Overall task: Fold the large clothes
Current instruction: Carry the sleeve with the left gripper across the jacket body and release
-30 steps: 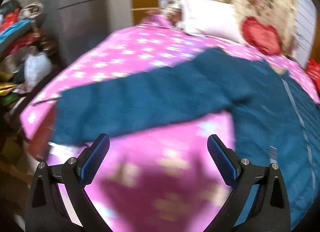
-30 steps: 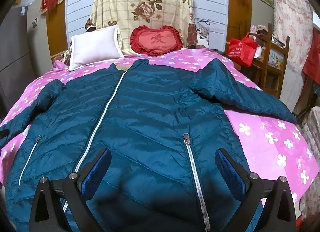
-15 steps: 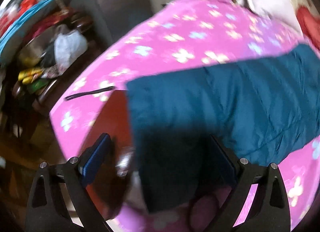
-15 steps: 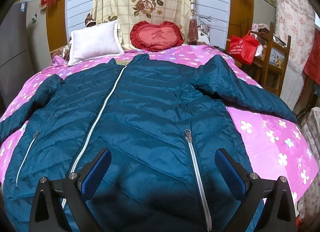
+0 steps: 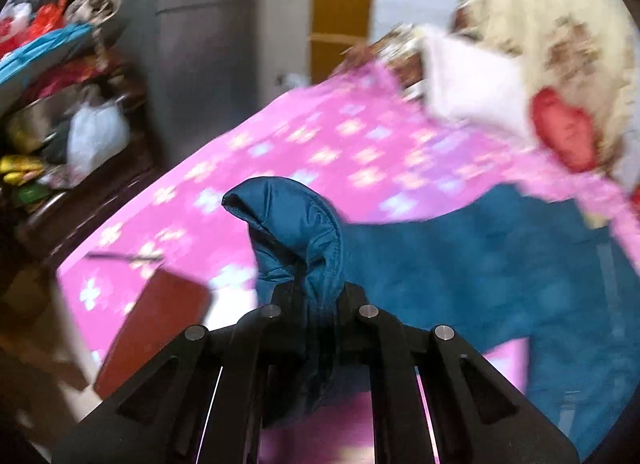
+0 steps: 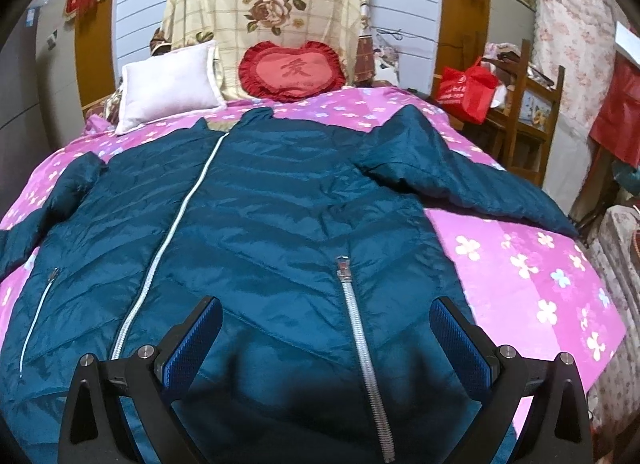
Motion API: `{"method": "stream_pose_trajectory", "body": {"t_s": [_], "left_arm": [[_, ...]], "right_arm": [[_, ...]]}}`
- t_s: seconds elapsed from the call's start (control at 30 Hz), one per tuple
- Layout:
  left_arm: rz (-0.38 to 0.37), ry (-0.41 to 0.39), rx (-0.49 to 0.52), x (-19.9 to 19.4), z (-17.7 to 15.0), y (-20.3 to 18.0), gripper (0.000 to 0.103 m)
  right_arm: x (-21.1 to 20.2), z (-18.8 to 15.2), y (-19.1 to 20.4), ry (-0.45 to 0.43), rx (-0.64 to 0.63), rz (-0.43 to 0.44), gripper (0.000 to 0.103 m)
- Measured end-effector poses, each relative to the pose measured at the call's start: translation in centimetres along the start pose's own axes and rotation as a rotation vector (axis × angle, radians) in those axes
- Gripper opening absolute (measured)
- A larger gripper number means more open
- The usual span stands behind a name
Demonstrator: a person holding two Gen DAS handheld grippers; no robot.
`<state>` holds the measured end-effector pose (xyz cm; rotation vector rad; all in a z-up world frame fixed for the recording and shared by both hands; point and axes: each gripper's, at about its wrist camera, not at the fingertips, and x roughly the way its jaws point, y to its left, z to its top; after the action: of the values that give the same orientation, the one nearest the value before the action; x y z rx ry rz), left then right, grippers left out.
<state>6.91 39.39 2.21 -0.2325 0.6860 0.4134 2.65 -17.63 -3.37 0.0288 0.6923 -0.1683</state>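
1. The left gripper [image 5: 316,296] has its fingers clamped on the cuff of the jacket sleeve [image 5: 296,224], which bunches up just ahead of them.
2. The right gripper [image 6: 326,338] hovers with fingers spread wide and empty above the hem of the teal jacket [image 6: 280,200], a pocket zip [image 6: 360,328] between them.
3. The jacket lies front-up on the pink bed [image 6: 520,264]; the sleeve fold appears under way, and the next move likely carries the cuff across the chest.
4. The left view is blurred, and the pads are hidden by fabric.
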Motion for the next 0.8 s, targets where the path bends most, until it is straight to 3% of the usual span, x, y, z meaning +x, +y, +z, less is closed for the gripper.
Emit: {"method": "stream_pose_trajectory", "body": {"t_s": [0.23, 0.37, 0.8], "left_arm": [[-0.424, -0.051, 0.012, -5.7, 1.9, -7.3, 0.007], [-0.59, -0.045, 0.049, -7.2, 1.8, -11.7, 0.006], [-0.842, 0.054, 0.112, -6.8, 0.9, -27.7, 0.006]], "right_arm": [[-0.2, -0.1, -1.2, 0.009, 0.031, 0.01, 0.103], [-0.2, -0.1, -1.6, 0.007, 0.044, 0.011, 0.103], [-0.9, -0.7, -4.5, 0.029, 0.066, -0.037, 0.103]]}}
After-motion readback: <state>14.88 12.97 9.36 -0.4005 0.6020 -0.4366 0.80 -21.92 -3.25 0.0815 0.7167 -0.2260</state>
